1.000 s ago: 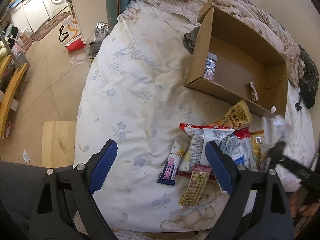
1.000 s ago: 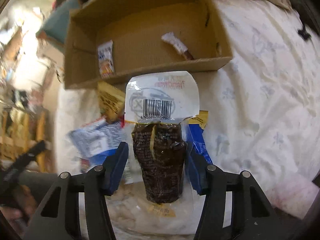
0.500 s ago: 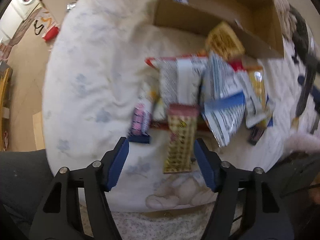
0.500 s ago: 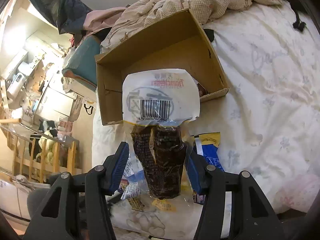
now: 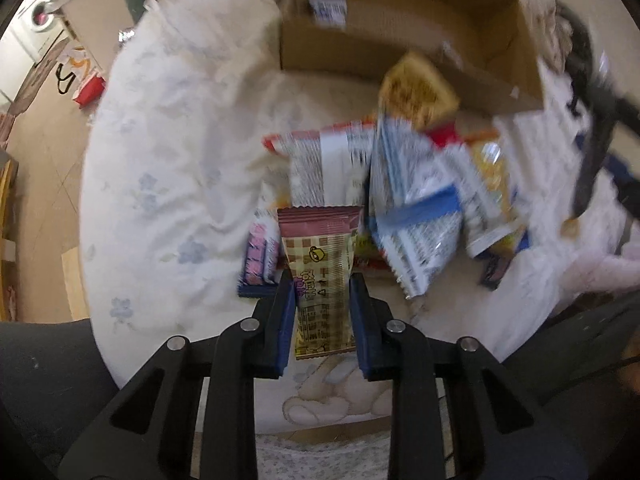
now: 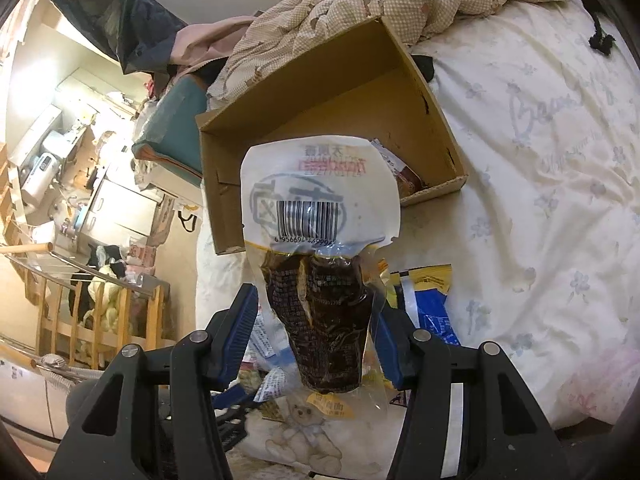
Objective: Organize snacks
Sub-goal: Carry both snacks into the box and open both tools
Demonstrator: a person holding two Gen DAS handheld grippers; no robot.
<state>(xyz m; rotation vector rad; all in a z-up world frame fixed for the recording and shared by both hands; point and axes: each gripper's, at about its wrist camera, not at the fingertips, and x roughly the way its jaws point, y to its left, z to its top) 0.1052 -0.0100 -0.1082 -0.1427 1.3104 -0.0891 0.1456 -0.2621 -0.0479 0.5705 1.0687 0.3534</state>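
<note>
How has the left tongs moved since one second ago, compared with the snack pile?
Yes. The left tongs came forward and down to the pile and closed on the checkered snack bar; the cardboard box sits higher in view.

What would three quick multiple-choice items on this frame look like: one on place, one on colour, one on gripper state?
1. Where does the cardboard box sit?
A. on the floor
B. on the bed
C. on a shelf

2. What colour is the top edge of the checked snack packet between the left gripper fingers?
A. maroon
B. green
C. black

3. What is the right gripper doing?
A. open over the bed
B. shut with nothing in it
C. shut on the dark vacuum-packed snack

Answers:
1 B, the box rests on the floral sheet.
2 A, a maroon band tops the cream checked wrapper.
3 C, both blue pads press the sides of the pouch, which is lifted in front of the box.
</note>
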